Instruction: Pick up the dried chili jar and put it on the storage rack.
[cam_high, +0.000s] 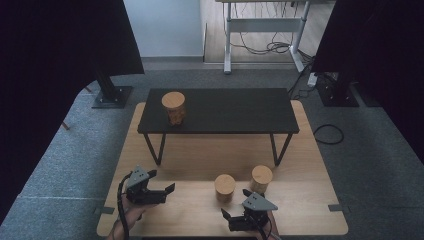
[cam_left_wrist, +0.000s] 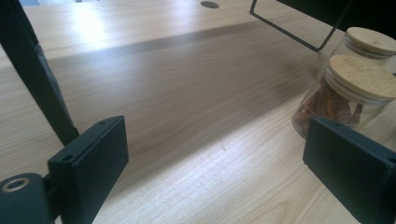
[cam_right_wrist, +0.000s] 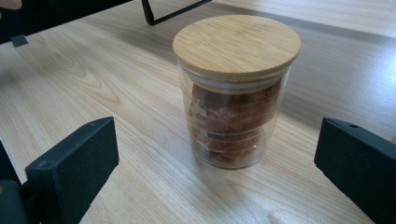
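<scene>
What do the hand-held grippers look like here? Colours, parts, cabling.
The left hand-held gripper and the right hand-held gripper are both matte black, each with two flat, blocky rectangular jaws whose faces carry small screw holes. A grey three-cornered plate tops each. A black cable trails from the left one past the wrist. No sleeves are visible.

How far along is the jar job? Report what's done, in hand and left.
Done: one jar stands on the black shelf. In hand: the right hand-held gripper is open and faces the nearer jar, which stands ahead of its jaws, untouched. The left hand-held gripper is open and empty. Left: probably that jar and the second low jar.
</scene>
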